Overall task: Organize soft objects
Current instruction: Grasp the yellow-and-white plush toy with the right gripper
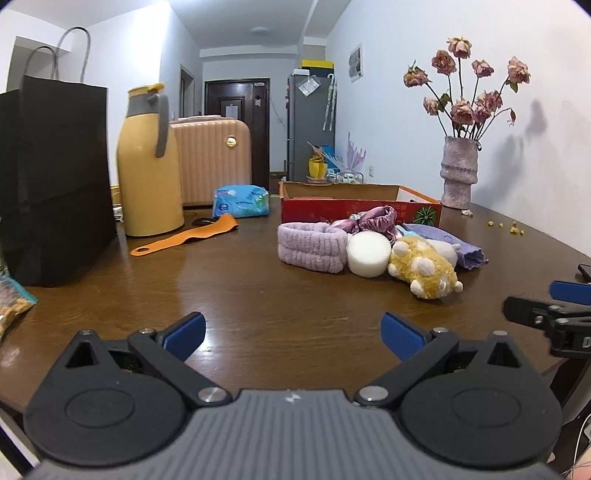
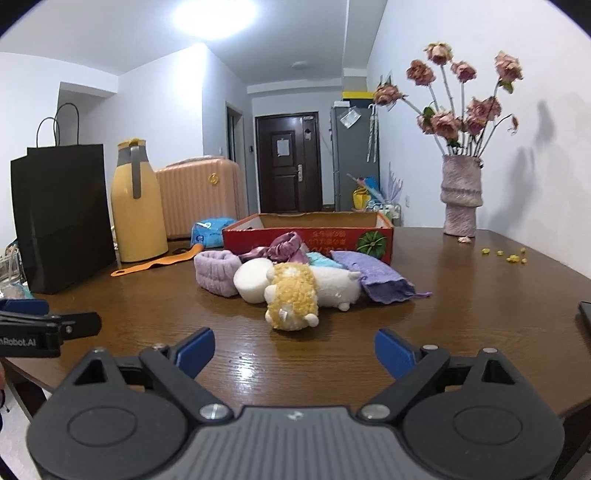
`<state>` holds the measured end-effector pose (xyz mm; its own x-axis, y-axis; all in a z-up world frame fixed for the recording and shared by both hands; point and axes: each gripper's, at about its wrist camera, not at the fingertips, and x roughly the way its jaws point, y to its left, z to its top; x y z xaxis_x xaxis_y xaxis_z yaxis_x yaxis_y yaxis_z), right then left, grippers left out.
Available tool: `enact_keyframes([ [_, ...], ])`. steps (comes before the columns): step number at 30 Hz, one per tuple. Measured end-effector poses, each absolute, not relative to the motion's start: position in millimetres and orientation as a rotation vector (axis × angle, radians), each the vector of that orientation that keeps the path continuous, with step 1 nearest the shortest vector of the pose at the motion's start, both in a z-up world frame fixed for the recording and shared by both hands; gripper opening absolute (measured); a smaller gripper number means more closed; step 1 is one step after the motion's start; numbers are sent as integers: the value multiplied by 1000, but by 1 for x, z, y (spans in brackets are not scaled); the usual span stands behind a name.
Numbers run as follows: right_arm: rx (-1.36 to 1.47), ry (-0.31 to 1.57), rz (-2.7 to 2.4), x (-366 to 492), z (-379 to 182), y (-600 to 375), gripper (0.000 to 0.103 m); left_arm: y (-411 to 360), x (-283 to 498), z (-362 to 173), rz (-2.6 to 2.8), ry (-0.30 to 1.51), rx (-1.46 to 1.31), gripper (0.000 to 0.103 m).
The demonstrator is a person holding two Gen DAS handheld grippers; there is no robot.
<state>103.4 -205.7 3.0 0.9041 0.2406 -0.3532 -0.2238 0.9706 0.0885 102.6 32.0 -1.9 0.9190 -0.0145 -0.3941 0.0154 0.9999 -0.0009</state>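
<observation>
While soft toys lie before it, red box (image 2: pixel 306 236) shows no visible contents.

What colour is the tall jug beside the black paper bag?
The jug is yellow with a grey handle, clearest in the left wrist view.

Bright ceiling light (image 2: pixel 216 14), tabletop (image 2: pixel 243 373) glare, fisheye-warped dark corners

A big brown wooden table (image 2: pixel 461 295) fills the middle of the frame. In its middle lies a heap of soft things: a purple fluffy band (image 2: pixel 217 271), a white round sponge (image 2: pixel 253 280), a yellow plush toy (image 2: pixel 293 301) and a purple cloth (image 2: pixel 376 280). Behind them sits a red box (image 2: pixel 310 238). At the left stand a black bag (image 2: pixel 64 218) and a yellow jug (image 2: pixel 136 206). At the right stands a vase (image 2: pixel 461 195).
</observation>
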Motion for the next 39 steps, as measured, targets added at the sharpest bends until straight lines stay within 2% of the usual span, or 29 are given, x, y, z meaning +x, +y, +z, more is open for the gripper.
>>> enact_keyframes([
  [3,50,408,259,131,1,-200,87,28,121,-2,-22,409,10,103],
  [8,18,450,264,180,-1,-184,84,28,151,-3,-28,428,-2,103],
  [13,10,513,254,224,-9,-172,66,31,170,-3,-29,441,-5,103],
  [14,18,527,261,228,-11,-171,53,31,171,-2,-26,441,-3,103],
  [15,28,535,265,229,-12,-170,46,31,173,-2,-25,441,-2,103],
  [20,15,514,413,197,-10,-157,46,31,178,-4,-27,452,-10,103],
  [23,40,504,511,173,-2,-157,58,36,181,-5,-14,463,-41,103],
  [27,102,470,483,162,11,-186,58,36,183,-3,-40,474,-89,103],
  [31,85,467,363,187,10,-210,59,19,195,-3,-155,483,-110,102],
  [33,98,480,385,204,5,-216,60,10,205,-5,-204,503,-143,95],
  [35,134,478,424,221,-1,-219,60,3,217,-8,-234,532,-169,80],
  [38,175,507,438,243,-14,-220,59,0,234,-17,-235,569,-202,64],
  [39,186,533,437,246,-18,-218,57,2,239,-20,-234,580,-217,62],
])
